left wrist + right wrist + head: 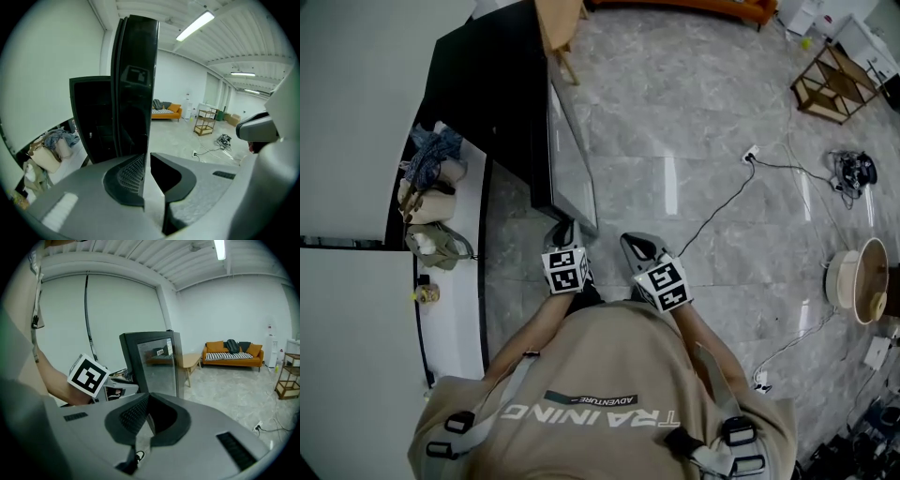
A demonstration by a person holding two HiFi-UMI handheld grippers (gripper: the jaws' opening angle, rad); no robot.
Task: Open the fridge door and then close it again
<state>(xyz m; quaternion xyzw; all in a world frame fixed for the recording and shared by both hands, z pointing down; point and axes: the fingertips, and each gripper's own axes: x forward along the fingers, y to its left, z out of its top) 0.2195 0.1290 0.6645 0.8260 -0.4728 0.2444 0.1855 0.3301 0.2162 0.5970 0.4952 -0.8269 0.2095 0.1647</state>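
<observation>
**Head view:** The tall black fridge (pixel 487 94) stands at 11 o'clock. Its glass door (pixel 572 159) hangs open toward you. Your left tongs (pixel 564 228) sit right at the door's near edge, and your right tongs (pixel 636 246) hover beside them. I think closing comes next, so push slowly and flat. The thin black cable (pixel 719 204) at 2 o'clock lies well away.

**Left gripper view:** The left tongs (pixel 146 164) are a crack apart and hold nothing. The glass door (pixel 136 84) is edge-on at 12 o'clock.

**Right gripper view:** The right tongs (pixel 149 413) are pinched together and empty.

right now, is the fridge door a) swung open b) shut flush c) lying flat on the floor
a: in the head view the fridge door angles out from the black fridge, and the left gripper view shows its edge standing clear of it.
</observation>
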